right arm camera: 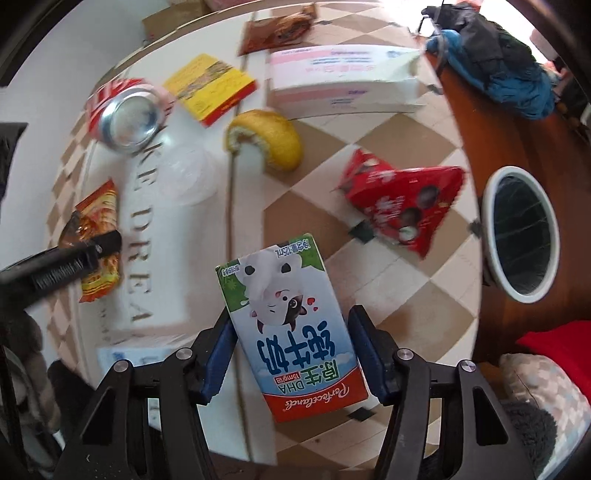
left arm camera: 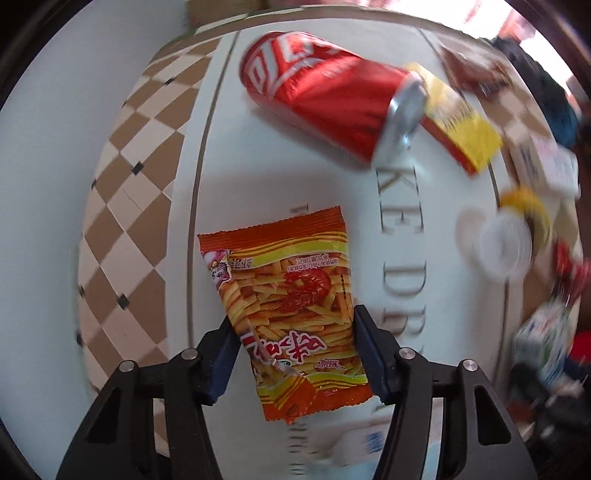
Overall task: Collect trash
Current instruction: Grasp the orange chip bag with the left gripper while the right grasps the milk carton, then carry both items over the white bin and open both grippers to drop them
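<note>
An orange snack bag point(left arm camera: 291, 295) lies flat on the white tablecloth point(left arm camera: 295, 177). My left gripper point(left arm camera: 293, 315) points down over it, and both pads press its side edges, which buckle inward. The right wrist view shows the same bag point(right arm camera: 99, 206) bunched up under one left finger point(right arm camera: 107, 240). A small milk carton point(right arm camera: 288, 325) lies on the checked cloth point(right arm camera: 417, 310) between the fingers of my right gripper point(right arm camera: 290, 310). The left pad touches the carton and a thin gap shows at the right pad, so this gripper is open.
A red soda can point(left arm camera: 325, 92), a yellow box point(left arm camera: 458, 122), a clear lid point(left arm camera: 504, 243) and a lemon peel point(right arm camera: 269, 136) lie nearby. A red wrapper point(right arm camera: 402, 199), a pink-white box point(right arm camera: 340, 81) and a brown wrapper point(right arm camera: 277, 29) lie further off. A white-rimmed bin point(right arm camera: 521, 236) stands right.
</note>
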Available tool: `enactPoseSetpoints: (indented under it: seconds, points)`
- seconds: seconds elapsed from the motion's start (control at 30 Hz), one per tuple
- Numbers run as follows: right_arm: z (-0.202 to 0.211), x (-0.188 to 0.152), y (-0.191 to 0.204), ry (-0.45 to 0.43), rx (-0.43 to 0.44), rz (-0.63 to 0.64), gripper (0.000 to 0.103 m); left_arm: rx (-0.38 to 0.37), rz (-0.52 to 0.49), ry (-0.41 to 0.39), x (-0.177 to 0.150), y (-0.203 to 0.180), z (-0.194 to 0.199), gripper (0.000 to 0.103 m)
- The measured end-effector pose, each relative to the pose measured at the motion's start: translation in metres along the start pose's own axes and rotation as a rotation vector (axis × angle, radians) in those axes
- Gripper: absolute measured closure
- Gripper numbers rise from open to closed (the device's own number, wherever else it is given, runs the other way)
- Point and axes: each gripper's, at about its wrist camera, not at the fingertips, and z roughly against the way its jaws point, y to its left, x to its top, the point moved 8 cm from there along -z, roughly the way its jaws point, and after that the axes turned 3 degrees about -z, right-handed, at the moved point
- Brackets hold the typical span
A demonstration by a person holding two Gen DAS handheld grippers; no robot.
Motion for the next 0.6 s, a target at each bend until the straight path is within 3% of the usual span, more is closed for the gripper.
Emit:
enactPoseSetpoints:
  seconds: [0.17, 0.23, 0.27, 0.33, 0.6]
  points:
    - [-0.006, -0.001, 0.009, -0.002, -0.047, 0.021, 0.034, -0.038, 0.011, -0.009, -0.011, 0.011, -0.005, 0.047]
    - [-0.008, -0.002, 0.012, -0.001, -0.07, 0.027, 0.037, -0.037, 0.015, -0.016, -0.01, 0.012, -0.003, 0.048]
    - [-0.006, -0.002, 0.012, -0.008, -0.088, 0.031, 0.045, -0.034, 0.016, -0.022, 0.003, 0.021, -0.012, 0.049]
    - [-0.005, -0.001, 0.014, -0.023, -0.125, 0.05, 0.045, -0.032, 0.015, -0.031, 0.0, 0.022, -0.008, 0.05]
    - [0.04, -0.007, 0.026, -0.146, -0.125, 0.048, 0.046, 0.01, -0.004, -0.206, -0.018, 0.038, 0.062, 0.05]
